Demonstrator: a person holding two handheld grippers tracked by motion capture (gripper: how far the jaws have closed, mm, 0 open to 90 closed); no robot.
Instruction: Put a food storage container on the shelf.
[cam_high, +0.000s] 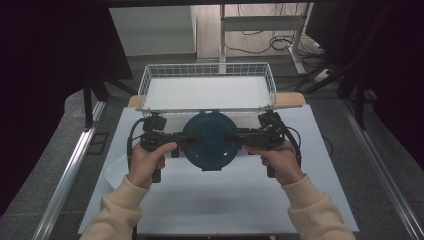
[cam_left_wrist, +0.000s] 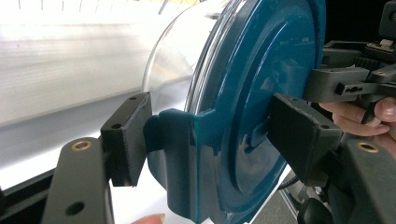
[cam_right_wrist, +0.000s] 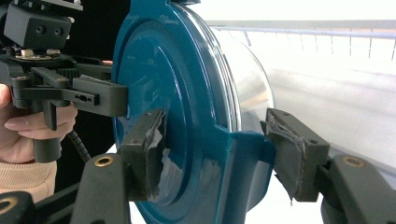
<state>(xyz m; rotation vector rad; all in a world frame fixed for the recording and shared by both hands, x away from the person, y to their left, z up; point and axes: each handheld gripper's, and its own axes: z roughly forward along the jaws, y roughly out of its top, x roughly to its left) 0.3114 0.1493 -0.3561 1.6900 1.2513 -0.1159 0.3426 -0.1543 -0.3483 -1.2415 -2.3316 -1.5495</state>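
A round container (cam_high: 210, 142) with a teal lid and a clear bowl hangs above the white table (cam_high: 225, 200), just in front of the wire basket. My left gripper (cam_high: 188, 139) is shut on the lid's left clip, my right gripper (cam_high: 233, 137) on its right clip. In the left gripper view the pads (cam_left_wrist: 127, 140) squeeze the teal clip and lid (cam_left_wrist: 261, 93), with the clear bowl behind. In the right gripper view worn pads (cam_right_wrist: 289, 154) pinch the opposite clip of the lid (cam_right_wrist: 187, 93). Each view shows the other gripper across the lid.
A white wire basket (cam_high: 207, 70) stands at the table's far edge, on a wooden board. A pale translucent dish (cam_high: 116, 170) lies at the table's left edge. Metal rails run along both sides of the table, and dark curtains hang beyond them.
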